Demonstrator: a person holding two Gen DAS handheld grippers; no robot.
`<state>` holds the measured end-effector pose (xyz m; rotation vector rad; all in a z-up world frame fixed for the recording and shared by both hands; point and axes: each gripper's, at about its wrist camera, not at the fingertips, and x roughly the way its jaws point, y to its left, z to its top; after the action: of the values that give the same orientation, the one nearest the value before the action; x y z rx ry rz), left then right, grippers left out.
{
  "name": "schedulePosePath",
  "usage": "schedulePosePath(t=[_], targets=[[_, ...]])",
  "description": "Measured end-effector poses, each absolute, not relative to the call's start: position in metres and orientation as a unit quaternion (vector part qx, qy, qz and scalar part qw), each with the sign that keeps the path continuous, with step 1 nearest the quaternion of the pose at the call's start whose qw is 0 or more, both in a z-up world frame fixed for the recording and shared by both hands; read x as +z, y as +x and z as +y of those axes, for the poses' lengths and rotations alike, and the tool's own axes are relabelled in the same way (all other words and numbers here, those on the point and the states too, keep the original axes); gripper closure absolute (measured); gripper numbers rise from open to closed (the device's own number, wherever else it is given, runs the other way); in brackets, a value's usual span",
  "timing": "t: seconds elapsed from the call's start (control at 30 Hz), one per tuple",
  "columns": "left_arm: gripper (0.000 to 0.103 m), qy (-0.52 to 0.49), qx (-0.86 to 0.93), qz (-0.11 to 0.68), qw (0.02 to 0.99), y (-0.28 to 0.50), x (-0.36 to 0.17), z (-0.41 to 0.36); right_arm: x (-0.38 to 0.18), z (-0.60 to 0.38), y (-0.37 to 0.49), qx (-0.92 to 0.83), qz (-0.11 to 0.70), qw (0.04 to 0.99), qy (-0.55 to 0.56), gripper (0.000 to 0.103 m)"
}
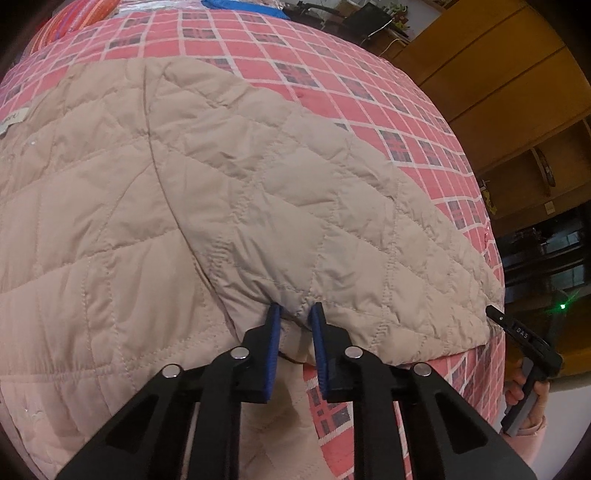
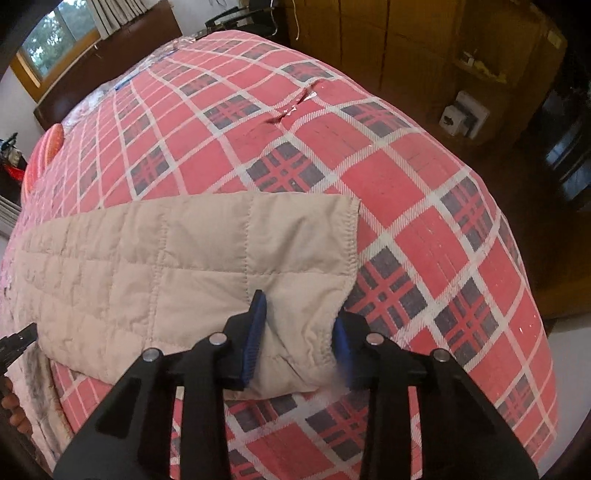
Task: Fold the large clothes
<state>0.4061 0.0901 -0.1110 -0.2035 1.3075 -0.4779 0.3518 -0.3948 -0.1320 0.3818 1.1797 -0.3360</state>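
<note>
- The quilted beige jacket (image 1: pixel 229 177) lies spread flat on the bed, its near edge along the bed's near side and a sleeve reaching out to your right.
- It looks padded and soft, so judge it light but bulky: it should drape and slide, and a thin pinch may slip off the smooth shell.
- Your left tongs (image 1: pixel 293 314) have their blue pads (image 1: pixel 272 350) either side of a small pucker of fabric at the underarm seam; a gap shows between them, so they read as closing on the jacket, and you cannot tell if the grip is firm yet.
- Your right tongs (image 2: pixel 297 314) stand spread wide across the sleeve end (image 2: pixel 306 251), near its stitched cuff edge, with cloth between the pads but not pinched.
- Best holds, by my reading: the stitched cuff and the seam, where layers are thick and will not pull out.
- The checked red bedspread (image 2: pixel 406 184) under it is flat, with one small crease further up.
- Beyond, you have wooden cupboards (image 1: pixel 498 66) on the right, a striped cushion (image 1: pixel 74 18) at the head, and a window (image 2: pixel 55 33).
</note>
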Motion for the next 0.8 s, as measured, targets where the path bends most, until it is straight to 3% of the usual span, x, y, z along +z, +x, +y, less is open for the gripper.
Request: schedulePosePath(t=[0.13,0.5,0.8], targets=[[0.086,-0.089,-0.219,0.598,0.766,0.405,-0.111,0.089,-0.124,-0.390,0.350,-0.156,0.543,0.803,0.191,0.091],[0.086,-0.111,-0.236,0.595,0.760,0.401,-0.104,0.099,-0.067,-0.358,0.346,-0.088,0.488,0.839,0.226,0.096],[0.086,-0.125,-0.242,0.571,0.775,0.387,-0.073,0.141,-0.021,-0.241,0.373,0.041,0.459,0.869,0.182,0.096]])
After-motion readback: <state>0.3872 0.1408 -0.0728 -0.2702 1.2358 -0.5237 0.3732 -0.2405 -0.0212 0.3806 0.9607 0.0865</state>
